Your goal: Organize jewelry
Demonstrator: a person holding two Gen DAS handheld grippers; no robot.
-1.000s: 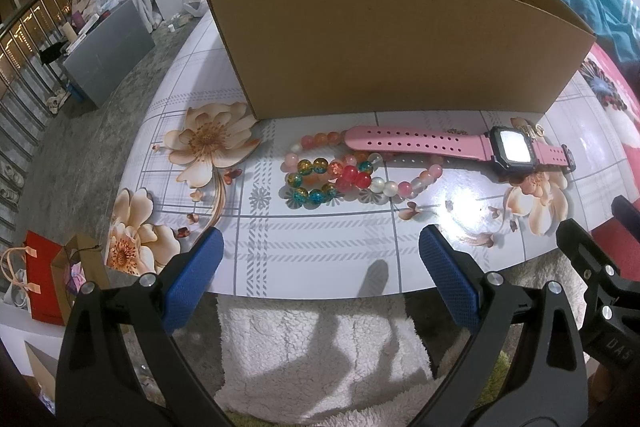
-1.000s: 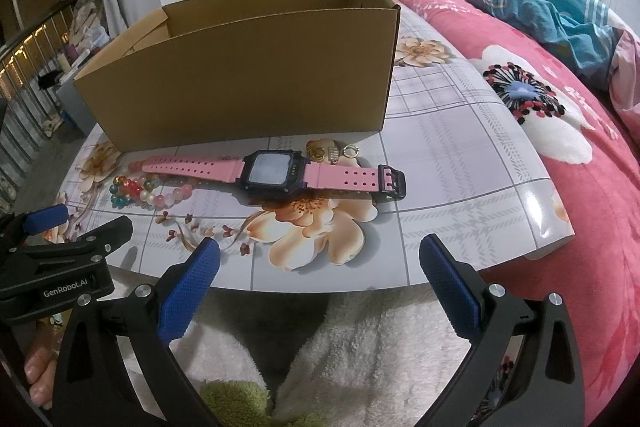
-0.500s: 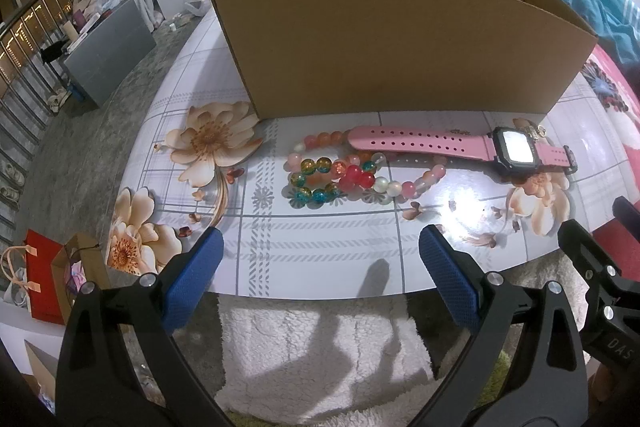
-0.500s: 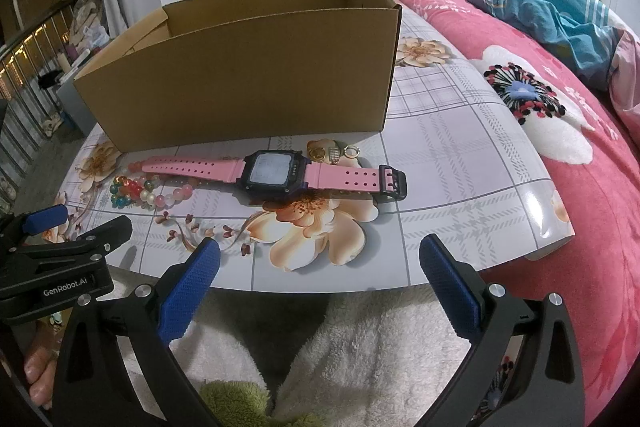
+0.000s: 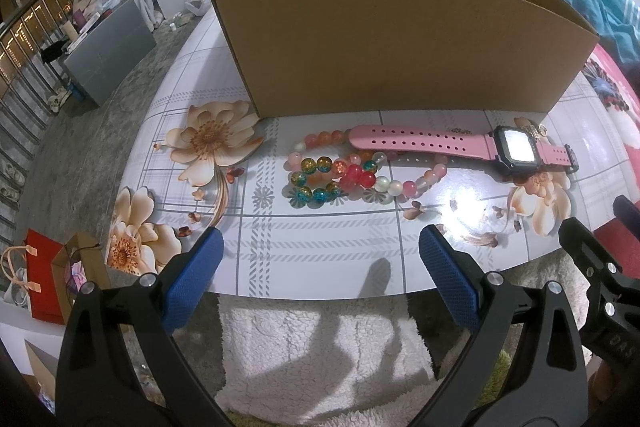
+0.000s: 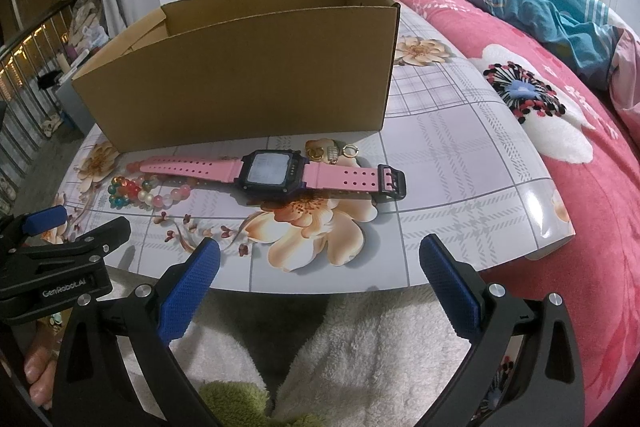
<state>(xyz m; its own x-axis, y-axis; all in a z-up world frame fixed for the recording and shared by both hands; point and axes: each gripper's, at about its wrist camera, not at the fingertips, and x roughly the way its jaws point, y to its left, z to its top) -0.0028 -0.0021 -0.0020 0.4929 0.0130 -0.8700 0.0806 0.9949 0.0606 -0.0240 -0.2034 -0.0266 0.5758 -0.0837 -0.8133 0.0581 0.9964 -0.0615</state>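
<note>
Both tongs sat wide open and empty at the near bench edge: left tongs (image 5: 316,283) facing the multicoloured glass-bead bracelets (image 5: 340,177), right tongs (image 6: 318,281) facing the pink-strapped digital watch (image 6: 276,173). One strap end overlapped the beads. I'd judged it best to lift the watch first by its case, then drop it in the open brown cardboard box (image 6: 248,79) just behind. Small gold trinkets (image 6: 330,151) last.

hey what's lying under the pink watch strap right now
Part of a pink bead bracelet runs beneath the pink watch strap; beads show either side of it. The covered stretch can't be seen. The watch lies on the floral table.
</note>
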